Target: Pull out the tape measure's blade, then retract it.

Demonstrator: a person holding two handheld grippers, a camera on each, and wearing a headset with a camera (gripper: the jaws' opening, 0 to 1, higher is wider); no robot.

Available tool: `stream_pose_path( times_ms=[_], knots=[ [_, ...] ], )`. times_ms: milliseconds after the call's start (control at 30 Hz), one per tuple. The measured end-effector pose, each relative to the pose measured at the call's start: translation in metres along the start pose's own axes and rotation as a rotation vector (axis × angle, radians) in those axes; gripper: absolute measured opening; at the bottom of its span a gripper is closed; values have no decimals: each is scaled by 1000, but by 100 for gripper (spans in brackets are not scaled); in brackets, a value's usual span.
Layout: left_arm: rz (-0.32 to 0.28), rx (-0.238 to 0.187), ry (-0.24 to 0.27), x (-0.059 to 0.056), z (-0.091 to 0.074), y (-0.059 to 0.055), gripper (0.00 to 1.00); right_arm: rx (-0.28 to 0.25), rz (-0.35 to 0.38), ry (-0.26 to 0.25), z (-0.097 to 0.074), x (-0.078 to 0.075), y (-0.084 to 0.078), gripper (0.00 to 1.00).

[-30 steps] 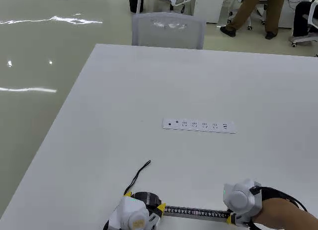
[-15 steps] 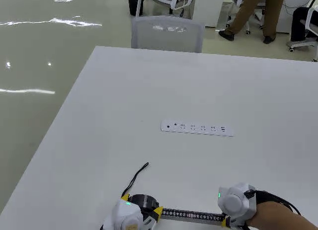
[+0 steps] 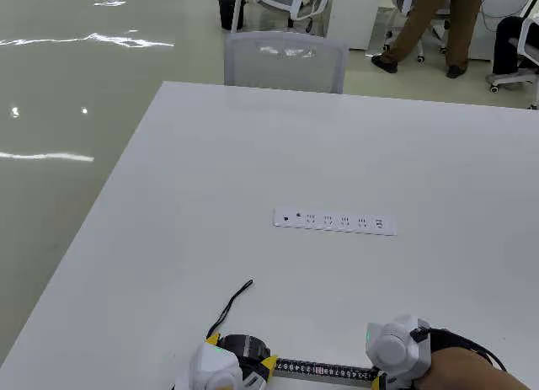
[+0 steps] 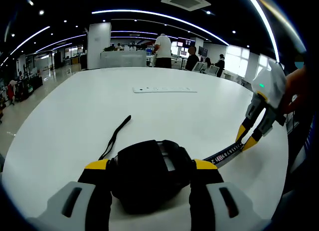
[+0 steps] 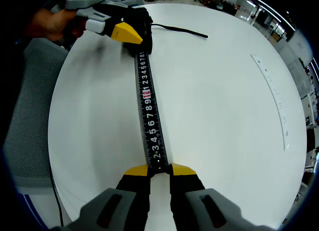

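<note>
The black tape measure case (image 4: pixel 149 176) lies on the white table, with my left gripper (image 4: pixel 149 165) shut on its sides. Its black blade (image 5: pixel 147 111) with white numbers is drawn out flat along the table. My right gripper (image 5: pixel 159 168) is shut on the blade's end. In the head view the case (image 3: pixel 249 346) sits at the near edge in the left gripper (image 3: pixel 242 351). The blade (image 3: pixel 324 372) runs right to the right gripper (image 3: pixel 381 378). A black wrist strap (image 3: pixel 232 301) trails from the case.
A white power strip (image 3: pixel 334 221) lies mid-table, beyond the grippers. A grey chair (image 3: pixel 285 61) stands at the table's far edge (image 3: pixel 337 93), with people and office chairs further back. The table's near edge (image 5: pixel 57 141) is close beside the blade.
The head camera has tilted a little. The right gripper with the blade's end looks slightly nearer to the case. Both grips are unchanged.
</note>
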State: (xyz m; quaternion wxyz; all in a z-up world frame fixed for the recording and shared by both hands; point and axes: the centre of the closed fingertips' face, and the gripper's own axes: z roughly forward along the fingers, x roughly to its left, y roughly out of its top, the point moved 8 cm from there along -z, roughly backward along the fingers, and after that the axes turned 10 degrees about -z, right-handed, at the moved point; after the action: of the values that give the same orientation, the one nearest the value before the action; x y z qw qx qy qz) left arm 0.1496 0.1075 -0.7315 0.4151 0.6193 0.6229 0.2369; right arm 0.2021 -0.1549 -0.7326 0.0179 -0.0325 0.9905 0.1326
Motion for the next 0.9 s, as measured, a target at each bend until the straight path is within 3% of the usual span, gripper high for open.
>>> stream_pose_path(
  times_ms=[200,333,900],
  knots=[
    [-10,0,1,1,1,-1,59,-24,6,1,2,2,10,14],
    [-8,1,0,1,1,-2,59,-12,-22,3,4,3,16,14],
    [-13,6,0,2,2,-1,59,-33,-15,4,7,1,26,14]
  ],
)
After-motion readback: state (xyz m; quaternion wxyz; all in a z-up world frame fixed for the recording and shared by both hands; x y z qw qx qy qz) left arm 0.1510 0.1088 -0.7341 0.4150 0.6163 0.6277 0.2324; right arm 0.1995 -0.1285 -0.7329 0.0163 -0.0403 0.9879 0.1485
